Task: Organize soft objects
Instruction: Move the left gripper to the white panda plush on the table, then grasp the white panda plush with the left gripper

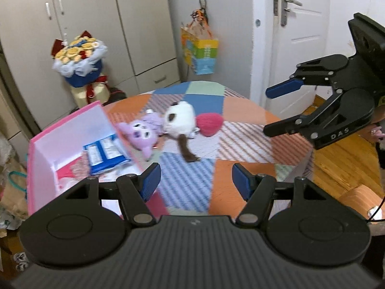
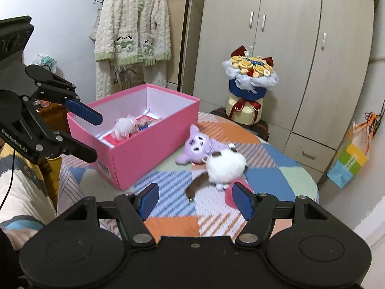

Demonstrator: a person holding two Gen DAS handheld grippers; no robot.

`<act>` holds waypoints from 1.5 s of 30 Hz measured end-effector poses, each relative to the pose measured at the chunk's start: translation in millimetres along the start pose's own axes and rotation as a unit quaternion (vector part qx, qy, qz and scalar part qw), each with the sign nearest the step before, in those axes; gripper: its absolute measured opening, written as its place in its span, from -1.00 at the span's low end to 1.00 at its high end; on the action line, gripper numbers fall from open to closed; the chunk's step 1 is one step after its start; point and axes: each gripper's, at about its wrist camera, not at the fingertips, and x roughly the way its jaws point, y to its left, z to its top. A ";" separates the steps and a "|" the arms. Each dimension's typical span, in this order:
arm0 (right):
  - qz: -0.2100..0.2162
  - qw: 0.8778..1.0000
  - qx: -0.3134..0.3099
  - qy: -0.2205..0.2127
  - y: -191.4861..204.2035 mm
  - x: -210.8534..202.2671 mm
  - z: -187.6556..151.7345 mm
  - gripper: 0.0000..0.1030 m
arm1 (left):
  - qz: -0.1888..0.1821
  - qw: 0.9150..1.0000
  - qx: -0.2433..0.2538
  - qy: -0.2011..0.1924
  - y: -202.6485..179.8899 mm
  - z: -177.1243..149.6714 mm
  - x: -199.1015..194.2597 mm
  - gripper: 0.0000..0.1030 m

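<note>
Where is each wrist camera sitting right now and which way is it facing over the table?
Left wrist: rides the left gripper, looks down across the table toward the wardrobe and door; right gripper shows at the right edge.
Right wrist: rides the right gripper, faces the pink box and wardrobe; left gripper and a sleeve show at left.
Shared: purple plush, white plush, box, bouquet.

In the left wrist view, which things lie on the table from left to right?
Pink box → purple plush → white and brown plush → pink heart-shaped plush.
</note>
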 end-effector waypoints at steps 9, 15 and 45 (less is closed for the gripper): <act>0.006 1.000 0.020 -0.002 -29.3 15.8 -23.8 0.40 | -0.008 1.000 -0.025 0.001 -16.8 8.7 44.2 0.23; 0.027 1.000 0.000 0.005 -36.0 51.2 -34.2 0.41 | -0.002 0.998 -0.068 0.001 -14.6 18.7 84.5 0.26; 0.110 0.994 -0.017 0.017 -85.9 221.2 -4.2 0.84 | 0.038 0.943 -0.323 -0.074 47.0 16.0 217.5 0.14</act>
